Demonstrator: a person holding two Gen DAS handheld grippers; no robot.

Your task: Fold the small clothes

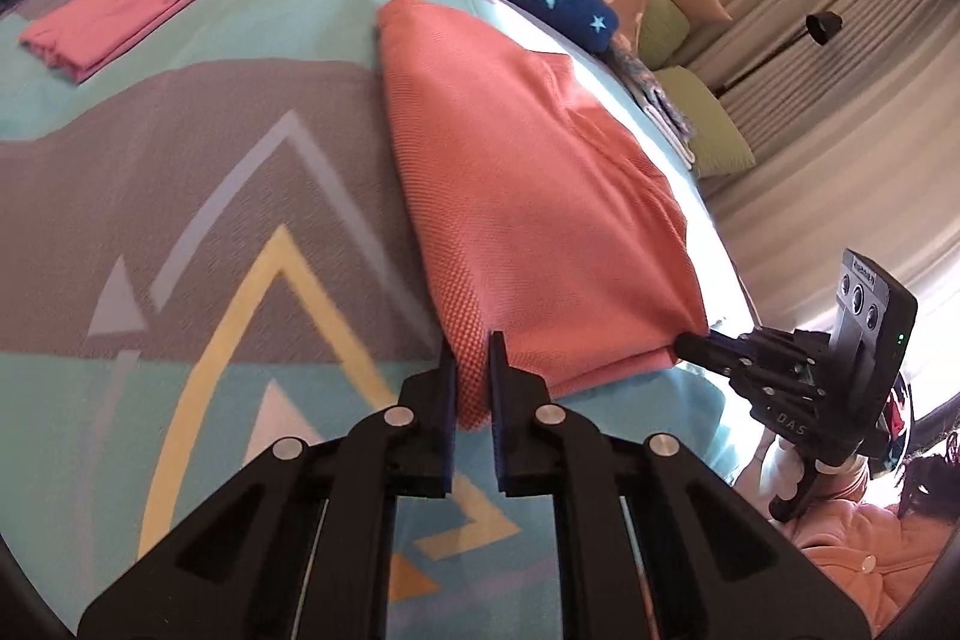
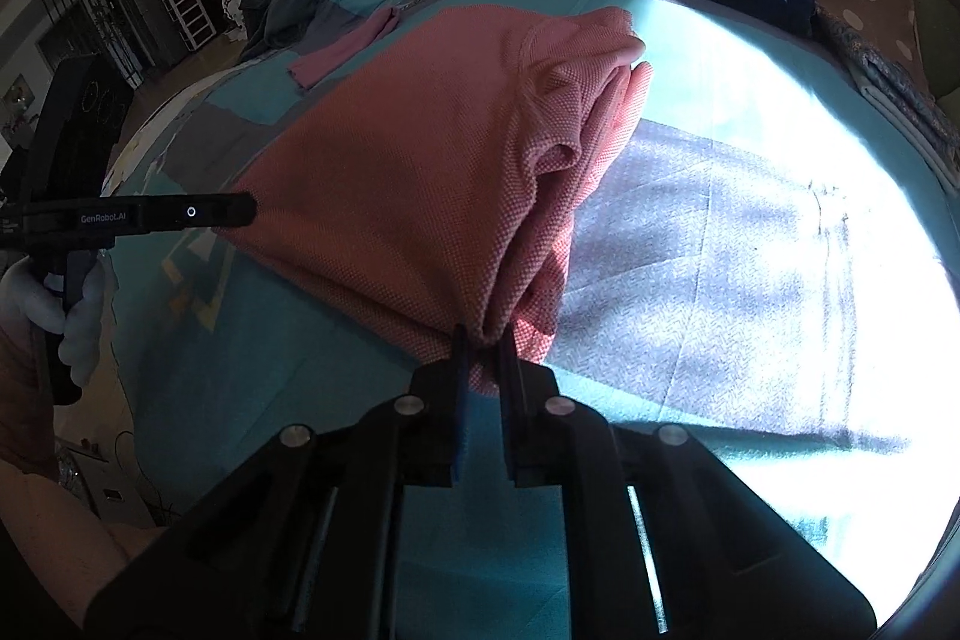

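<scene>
- Pinching the near corners of the coral garment (image 1: 528,196): left gripper (image 1: 472,370) and right gripper (image 2: 485,358) each clamped on fabric.
- Garment on bedspread (image 1: 210,172), already doubled; likely one fold left.
- Folded pink piece (image 1: 120,10) set aside, apparently done.

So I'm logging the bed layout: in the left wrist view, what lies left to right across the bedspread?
Folded pink garment → coral knit garment, pinched in the left gripper → right gripper at its other corner.
</scene>
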